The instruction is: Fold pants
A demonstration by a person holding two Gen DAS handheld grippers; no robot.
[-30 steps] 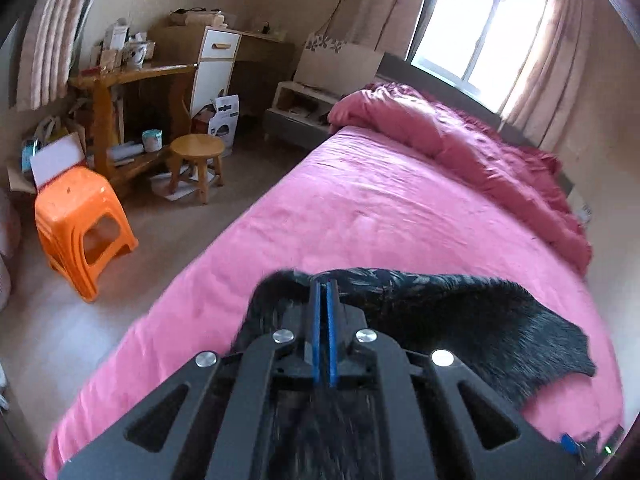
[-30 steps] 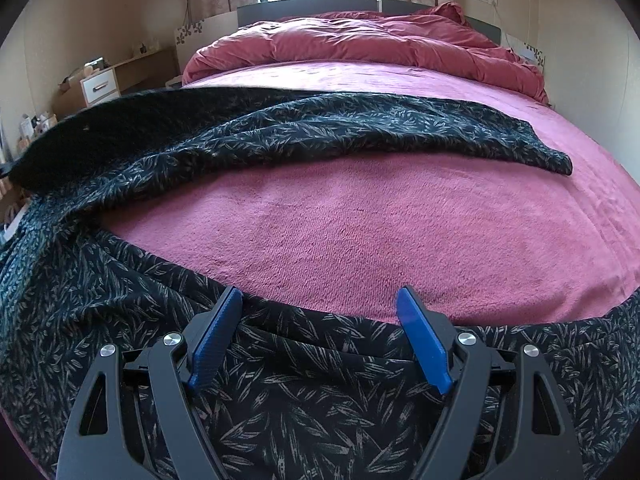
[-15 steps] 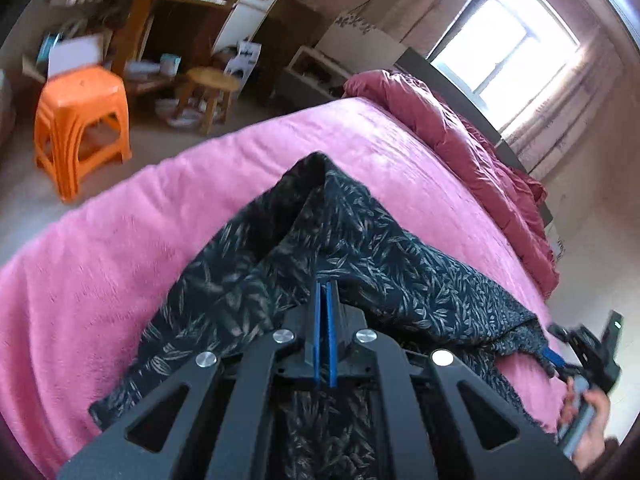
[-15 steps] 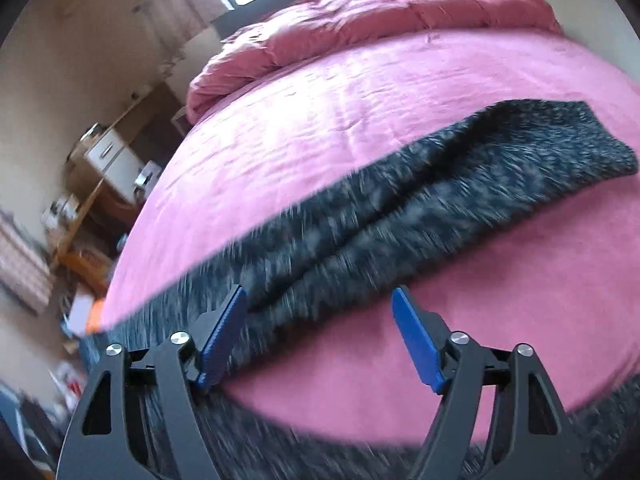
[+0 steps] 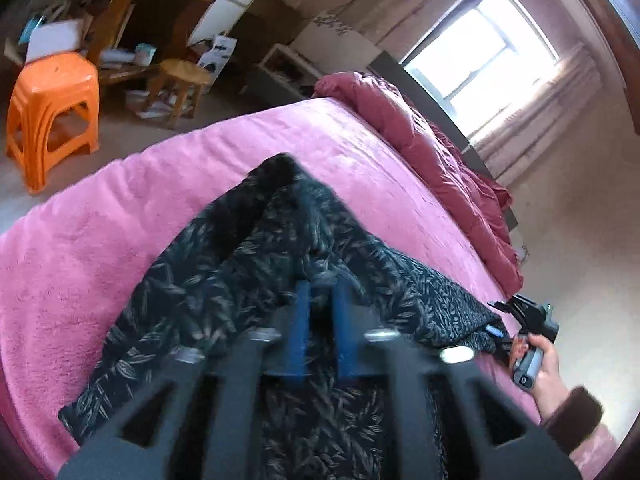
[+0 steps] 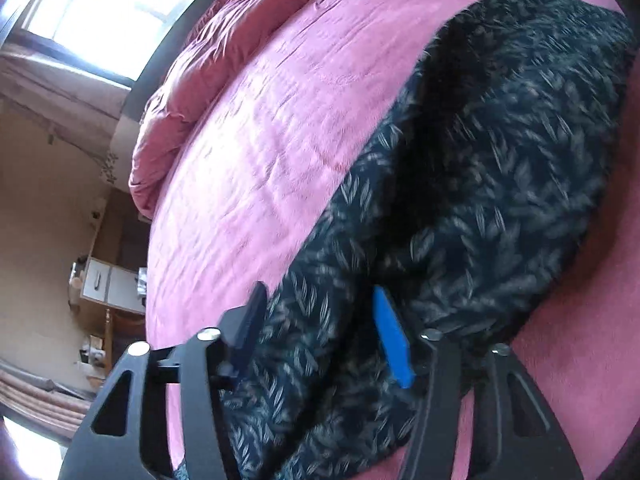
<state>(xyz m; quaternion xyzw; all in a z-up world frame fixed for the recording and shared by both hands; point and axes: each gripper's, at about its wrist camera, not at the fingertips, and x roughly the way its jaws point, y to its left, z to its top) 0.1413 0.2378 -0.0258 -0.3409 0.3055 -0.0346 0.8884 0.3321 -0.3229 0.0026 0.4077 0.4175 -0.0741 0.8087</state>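
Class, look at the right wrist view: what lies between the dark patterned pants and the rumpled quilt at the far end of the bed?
Only bare pink bedspread lies between the pants and the quilt.

Daylight from window, blown out upper right; same glare upper left in right-wrist view. Motion blur on pants and near hand-held gripper. Strong fisheye bending, dark corner vignette.
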